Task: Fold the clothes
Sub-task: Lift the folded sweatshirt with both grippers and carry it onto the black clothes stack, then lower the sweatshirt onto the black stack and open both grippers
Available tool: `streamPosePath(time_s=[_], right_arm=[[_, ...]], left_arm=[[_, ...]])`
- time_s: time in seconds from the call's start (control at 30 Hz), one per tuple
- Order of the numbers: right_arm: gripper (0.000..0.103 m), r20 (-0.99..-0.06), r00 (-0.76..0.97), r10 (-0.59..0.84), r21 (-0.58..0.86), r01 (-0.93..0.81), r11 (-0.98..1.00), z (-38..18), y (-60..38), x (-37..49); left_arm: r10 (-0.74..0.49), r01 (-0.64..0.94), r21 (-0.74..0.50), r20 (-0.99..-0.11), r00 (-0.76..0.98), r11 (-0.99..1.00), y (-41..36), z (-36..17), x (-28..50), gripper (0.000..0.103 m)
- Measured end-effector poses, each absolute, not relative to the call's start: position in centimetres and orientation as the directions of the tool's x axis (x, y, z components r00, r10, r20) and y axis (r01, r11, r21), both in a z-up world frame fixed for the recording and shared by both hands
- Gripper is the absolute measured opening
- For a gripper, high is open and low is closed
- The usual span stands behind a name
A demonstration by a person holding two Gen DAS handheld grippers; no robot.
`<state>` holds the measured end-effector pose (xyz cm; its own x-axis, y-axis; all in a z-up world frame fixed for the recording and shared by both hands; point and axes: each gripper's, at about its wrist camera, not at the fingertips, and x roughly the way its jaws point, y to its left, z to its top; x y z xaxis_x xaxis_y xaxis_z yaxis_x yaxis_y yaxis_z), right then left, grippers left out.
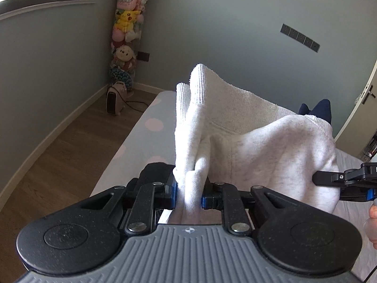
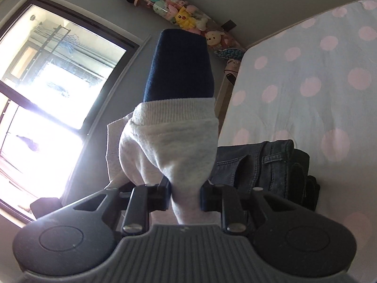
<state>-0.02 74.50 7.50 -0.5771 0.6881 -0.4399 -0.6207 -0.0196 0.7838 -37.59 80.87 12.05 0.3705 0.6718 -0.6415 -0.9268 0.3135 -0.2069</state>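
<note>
bed (image 1: 150, 139) with pink-dotted sheet, wood floor (image 1: 70, 146) and grey wall alongside, bare near edge. white sweatshirt (image 1: 259, 146) lifted above bed, pinched by left gripper (image 1: 188, 195) and right gripper (image 2: 185, 195). folded jeans (image 2: 264, 162) on sheet.

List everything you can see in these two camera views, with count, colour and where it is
sweatshirt: one, pale grey with navy cuff, held up between both grippers
jeans: one, dark denim, folded on the bed
bed: one, grey sheet with pink dots, below the clothes
plush toys: many, mixed colours, stacked in the room corner
heater: one, pale pink, on the floor by the corner
window: one, dark frame, bright
left gripper: shut on sweatshirt
right gripper: shut on sweatshirt
</note>
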Motion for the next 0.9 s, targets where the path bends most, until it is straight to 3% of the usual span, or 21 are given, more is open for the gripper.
streamPosePath(time_s=[0.2,0.47,0.57,0.7,0.9], right_arm=[[0.027,-0.525,-0.453,0.72,0.647,-0.762,-0.008,5.4,76.7,-1.0],[0.044,-0.623,-0.31,0.718,0.442,-0.897,-0.003,3.3,78.0,-2.0],[0.056,-0.618,-0.274,0.737,0.394,-0.919,-0.011,3.4,77.5,-1.8],[0.057,-0.588,-0.192,0.786,0.264,-0.964,-0.037,4.1,76.3,-2.2],[0.058,-0.473,-0.275,0.837,0.16,-0.961,-0.225,5.8,73.8,-5.0]], left_arm=[[0.677,-0.936,-0.139,-0.657,0.331,0.322,82.9,8.8,-35.6,0.022],[0.692,-0.959,-0.116,-0.67,0.266,0.257,82.2,7.2,-35.7,0.027],[0.685,-0.959,-0.121,-0.678,0.269,0.257,81.7,7.5,-36.6,0.027],[0.705,-0.954,-0.105,-0.652,0.28,0.282,79.5,9.1,-37.5,0.027],[0.744,-0.926,-0.156,-0.557,0.369,0.343,74.3,11.7,-37.8,0.027]])
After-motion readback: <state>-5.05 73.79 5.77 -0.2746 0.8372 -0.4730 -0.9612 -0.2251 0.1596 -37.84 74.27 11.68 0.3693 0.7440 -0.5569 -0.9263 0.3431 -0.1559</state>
